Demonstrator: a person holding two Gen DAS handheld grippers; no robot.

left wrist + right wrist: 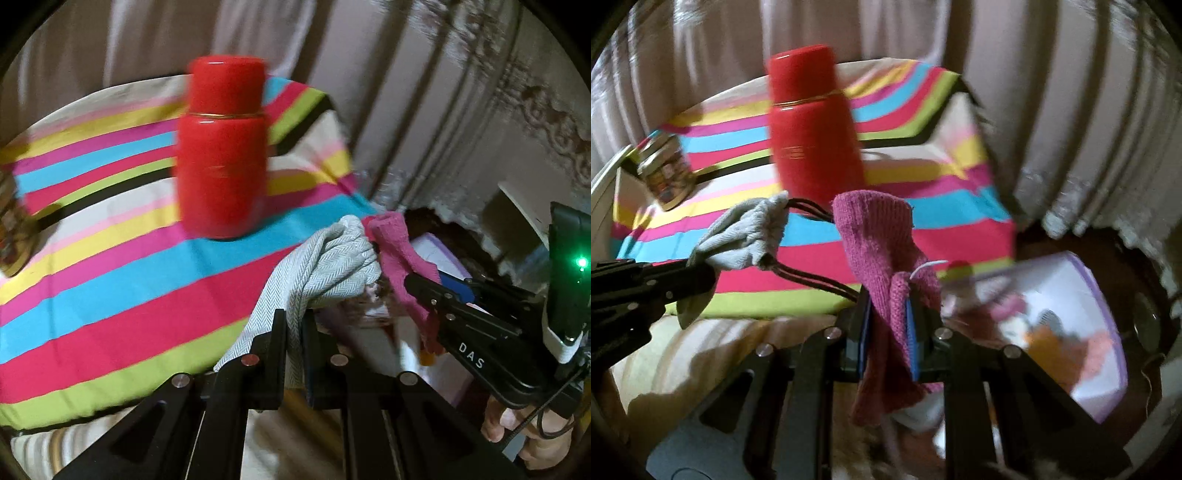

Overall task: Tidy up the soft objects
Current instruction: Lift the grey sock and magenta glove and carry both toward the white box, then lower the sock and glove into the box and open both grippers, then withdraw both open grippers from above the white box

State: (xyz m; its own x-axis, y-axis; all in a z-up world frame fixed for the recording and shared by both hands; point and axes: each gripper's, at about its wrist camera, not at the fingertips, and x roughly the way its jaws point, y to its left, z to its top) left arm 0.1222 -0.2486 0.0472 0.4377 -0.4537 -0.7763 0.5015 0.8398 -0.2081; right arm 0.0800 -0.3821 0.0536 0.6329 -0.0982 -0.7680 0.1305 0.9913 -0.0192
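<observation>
White "DAS" lettering marks the right hand-held gripper (424, 295) clamping pink cloth (395, 254).

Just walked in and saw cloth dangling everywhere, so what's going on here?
A person is sorting soft things with two handheld grippers. The left gripper is shut on a grey cloth, and the right gripper is shut on a pink knit cloth. Dark cords run between the two cloths. Both hang over the edge of a striped cover where a red bottle stands. A tub with more items sits to the right.
</observation>
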